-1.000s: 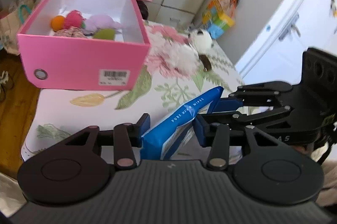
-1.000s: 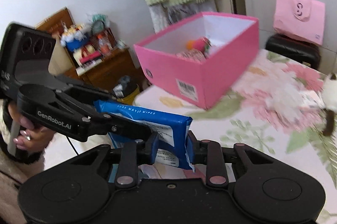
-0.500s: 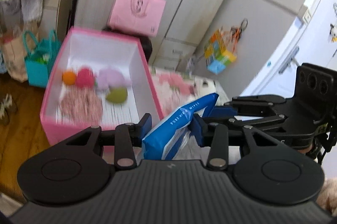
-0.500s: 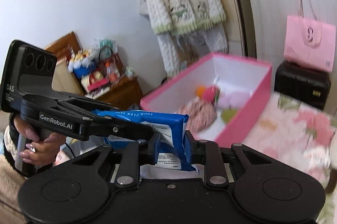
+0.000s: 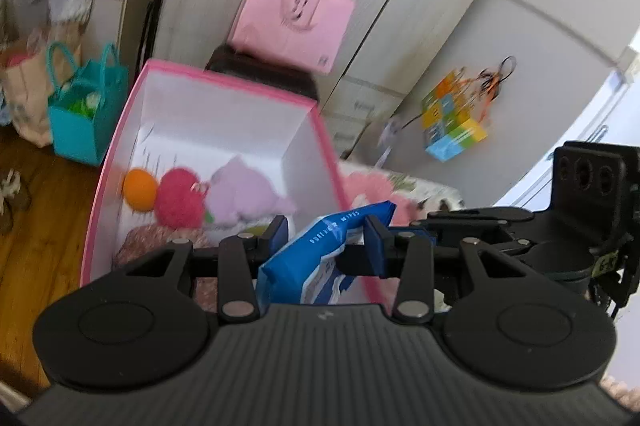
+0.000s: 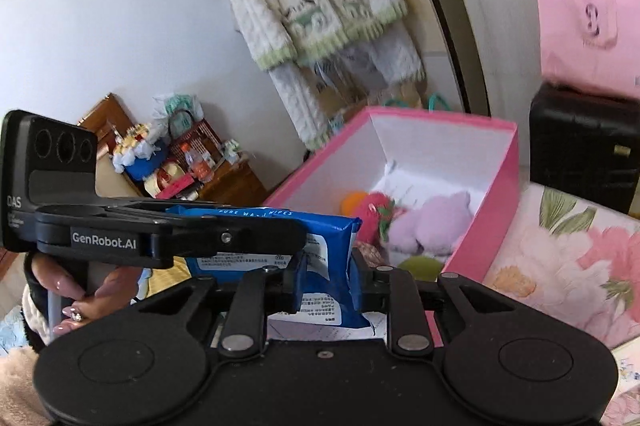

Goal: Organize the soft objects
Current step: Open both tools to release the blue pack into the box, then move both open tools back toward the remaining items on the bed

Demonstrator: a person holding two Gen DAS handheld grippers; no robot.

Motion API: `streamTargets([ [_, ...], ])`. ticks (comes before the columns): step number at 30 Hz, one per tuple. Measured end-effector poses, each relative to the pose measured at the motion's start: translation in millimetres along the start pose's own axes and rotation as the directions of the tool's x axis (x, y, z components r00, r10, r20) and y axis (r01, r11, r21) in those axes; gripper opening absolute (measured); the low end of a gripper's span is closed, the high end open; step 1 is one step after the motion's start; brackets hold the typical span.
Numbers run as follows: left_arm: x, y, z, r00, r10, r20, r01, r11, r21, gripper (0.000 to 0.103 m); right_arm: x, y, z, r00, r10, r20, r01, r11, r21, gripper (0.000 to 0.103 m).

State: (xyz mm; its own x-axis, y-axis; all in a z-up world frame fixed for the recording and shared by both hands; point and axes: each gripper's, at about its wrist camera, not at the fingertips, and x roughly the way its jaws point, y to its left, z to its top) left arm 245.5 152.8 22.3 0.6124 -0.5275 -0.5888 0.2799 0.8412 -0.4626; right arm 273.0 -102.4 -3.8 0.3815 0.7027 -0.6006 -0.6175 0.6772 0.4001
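Nearest the lens in the left wrist view, the left gripper [image 5: 326, 236] is pinching one end of the blue wipes pack [image 5: 316, 262], jaws drawn in close with the pack bulging between the pads. In the right wrist view the right gripper [image 6: 326, 276] is clamping the opposite end of the same pack [image 6: 320, 246], jaws nearly together and the wrapper creasing where they bite. A hand [image 6: 80, 290] at lower left is gripping the left tool's handle.

The pack is hanging in the air between the two tools, low centre of both frames, at the near rim of the pink box [image 5: 96, 209], which is sitting on a floral cloth [image 6: 560, 266].

It looks light, soft and squashy, with a slick film wrapper; held by one end alone it would likely sag or slide. The flat ends and crimped seams seem the safest places to grip, as both tools are doing.

Inside the box, an orange ball [image 5: 139, 189], a red plush [image 5: 178, 202] and a lilac plush [image 5: 244, 193] are lying toward the far wall. Beyond, a pink bag [image 5: 292, 21] is hanging at upper centre.
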Motion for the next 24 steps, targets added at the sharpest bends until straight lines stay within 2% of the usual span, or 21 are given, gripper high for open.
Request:
streamTargets([
  [3, 9, 8, -1, 0.999, 0.030, -0.032, -0.030, 1.000, 0.007, 0.040, 13, -6, -2, 0.999, 0.011, -0.042, -0.011, 1.000, 0.000, 0.026],
  [5, 12, 7, -4, 0.994, 0.104, -0.015, -0.103, 0.993, 0.050, 0.040, 20, -8, -3, 0.998, -0.019, -0.065, 0.018, 1.000, -0.019, 0.026],
  [8, 15, 1, -8, 0.980, 0.198, 0.018, -0.199, 0.972, 0.127, 0.043, 24, -9, -5, 0.995, -0.069, -0.071, 0.065, 0.996, -0.060, 0.029],
  [9, 15, -1, -9, 0.974, 0.225, 0.028, -0.227, 0.964, 0.141, 0.049, 23, -7, -6, 0.995, -0.068, -0.071, 0.061, 0.994, -0.094, 0.029],
  [11, 12, -5, -11, 0.963, 0.267, 0.050, -0.271, 0.943, 0.195, 0.051, 15, 1, -9, 0.995, -0.086, -0.052, 0.078, 0.986, -0.150, 0.034],
  [14, 1, -14, -14, 0.959, 0.274, 0.065, -0.282, 0.930, 0.235, 0.056, -3, 13, -15, 0.995, -0.097, -0.021, 0.091, 0.972, -0.218, 0.036],
  [16, -10, -21, -15, 0.960, 0.270, 0.079, -0.281, 0.927, 0.249, 0.060, -15, 18, -17, 0.994, -0.105, -0.008, 0.100, 0.967, -0.235, 0.037],
  [19, -28, -38, -23, 0.954, 0.274, 0.124, -0.299, 0.908, 0.294, 0.063, -39, 22, -26, 0.990, -0.139, 0.026, 0.141, 0.958, -0.251, 0.040],
  [24, -51, -66, -38, 0.966, 0.228, 0.118, -0.255, 0.904, 0.343, 0.067, -82, 22, -43, 0.984, -0.168, 0.056, 0.176, 0.955, -0.238, 0.040],
])
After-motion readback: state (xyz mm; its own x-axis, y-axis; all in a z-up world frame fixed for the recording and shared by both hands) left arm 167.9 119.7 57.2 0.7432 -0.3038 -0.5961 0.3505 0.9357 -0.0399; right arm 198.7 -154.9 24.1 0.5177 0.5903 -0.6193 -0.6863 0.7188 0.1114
